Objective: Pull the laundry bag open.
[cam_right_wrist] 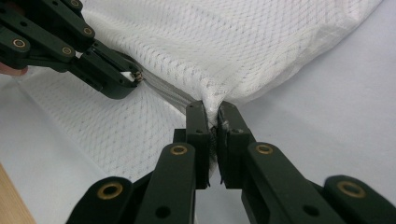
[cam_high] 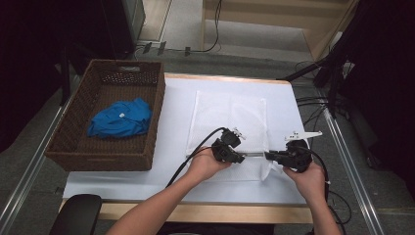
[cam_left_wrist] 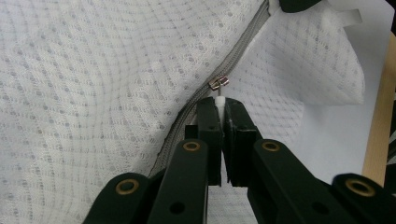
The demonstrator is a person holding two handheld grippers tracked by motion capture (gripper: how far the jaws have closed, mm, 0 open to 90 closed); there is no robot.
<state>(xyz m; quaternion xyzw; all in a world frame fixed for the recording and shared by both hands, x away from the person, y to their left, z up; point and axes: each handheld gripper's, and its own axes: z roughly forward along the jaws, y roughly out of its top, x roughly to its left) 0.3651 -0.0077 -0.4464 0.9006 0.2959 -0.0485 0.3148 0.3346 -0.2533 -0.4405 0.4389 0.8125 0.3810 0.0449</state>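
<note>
A white mesh laundry bag (cam_high: 230, 115) lies flat on the white table cover, with a grey zipper (cam_high: 254, 154) along its near edge. My left gripper (cam_high: 241, 159) is shut on the white pull tab just behind the metal zipper slider (cam_left_wrist: 218, 83). My right gripper (cam_high: 268, 155) is shut on the bag's edge at the right end of the zipper (cam_right_wrist: 168, 93), with mesh fabric bunched between its jaws (cam_right_wrist: 212, 109). The two grippers face each other a short way apart. In the right gripper view, the left gripper (cam_right_wrist: 133, 77) sits at the upper left, with the slider at its tips.
A brown wicker basket (cam_high: 98, 159) stands at the table's left and holds a crumpled blue garment (cam_high: 120, 119). The white cover (cam_high: 176, 122) spreads under the bag. A wooden table edge (cam_high: 195, 211) runs along the front, and cables lie on the floor at right.
</note>
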